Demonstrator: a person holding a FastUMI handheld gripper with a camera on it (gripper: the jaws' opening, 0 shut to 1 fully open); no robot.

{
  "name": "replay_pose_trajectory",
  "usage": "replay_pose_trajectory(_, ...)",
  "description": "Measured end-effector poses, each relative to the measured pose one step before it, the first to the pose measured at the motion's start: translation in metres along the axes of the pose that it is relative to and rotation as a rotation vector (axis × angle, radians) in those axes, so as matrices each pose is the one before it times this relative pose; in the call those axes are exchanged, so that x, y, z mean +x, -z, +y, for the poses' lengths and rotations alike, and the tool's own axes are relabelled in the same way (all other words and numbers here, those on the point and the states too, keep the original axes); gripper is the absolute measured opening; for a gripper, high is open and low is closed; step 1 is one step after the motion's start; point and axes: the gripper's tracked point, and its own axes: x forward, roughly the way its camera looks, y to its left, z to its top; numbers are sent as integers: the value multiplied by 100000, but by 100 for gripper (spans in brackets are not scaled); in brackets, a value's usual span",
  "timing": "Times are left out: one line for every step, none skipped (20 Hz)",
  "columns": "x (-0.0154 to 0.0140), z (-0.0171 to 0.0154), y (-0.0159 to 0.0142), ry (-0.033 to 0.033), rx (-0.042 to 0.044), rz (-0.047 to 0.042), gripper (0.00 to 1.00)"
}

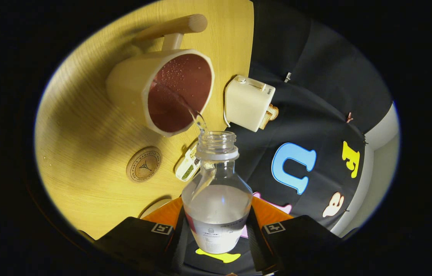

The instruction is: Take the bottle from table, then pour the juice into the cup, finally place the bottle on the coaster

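Claw state: the claw is clenched on the bottle, one finger pressed against each side of its lower body.
Bottle: uncapped, tilted over the worktop with its open neck aimed at the cup; clear liquid is seen in the lower body.
Stream: a thin stream is seen leaving the mouth and entering the cup near its closer rim.
Cup: pale outside, dark red inside, droplets on the inner wall; a wooden handle projects from its far side.
Coaster: the round coaster lies bare on the worktop just beside the cup, nearer the claw.
Stage (judged): pouring in progress; placement not yet done.
Risk 1: the stream lands close to the rim; a small drift of the neck could put liquid on the worktop.
Risk 2: a steeper tilt could surge the flow and overshoot.
Risk 3: a wet bottle wall could slip between the fingers.
Risk 4: the small white box near the worktop edge could be splashed.
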Motion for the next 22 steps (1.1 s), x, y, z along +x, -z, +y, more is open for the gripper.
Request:
replay_pose_trajectory(-26,-126,51,493,-574,-389,70)
replay_pose_trajectory(88,-231,-130,462,-523,-881,70)
replay_pose_trajectory(-19,-123,-47,457,-764,-530,70)
replay_pose_trajectory(52,-149,-106,491,-1120,-607,70)
replay_pose_trajectory(-23,-176,-80,278,-1277,-511,70)
replay_pose_trajectory(218,-212,2,317,-1166,-518,70)
replay_pose_trajectory(14,-86,39,298,-983,-281,70)
replay_pose_trajectory(4,-77,-98,235,-602,-400,70)
replay_pose_trajectory(34,-131,6,340,-636,-543,70)
replay_pose_trajectory(78,-19,58,242,-1055,-442,70)
replay_pose_trajectory(-5,-119,31,318,-1113,-491,70)
replay_pose_trajectory(115,4,81,83,-1004,-276,70)
replay_pose_trajectory(11,-104,64,-35,-718,-192,70)
replay_pose_trajectory(133,-76,49,29,-584,-144,70)
replay_pose_trajectory(-17,-59,18,-11,-543,6,70)
replay_pose_trajectory(32,-92,-72,154,-456,-193,70)
replay_pose_trajectory(-33,-79,-64,145,-504,-410,70)
replay_pose_trajectory(35,-46,-21,249,-746,-521,70)
replay_pose_trajectory(50,-139,-71,196,-985,-543,70)
replay_pose_trajectory(147,-229,-60,190,-817,-348,70)
replay_pose_trajectory(98,-103,51,-112,-588,-279,70)
replay_pose_trajectory(137,-84,-25,100,-683,-299,70)
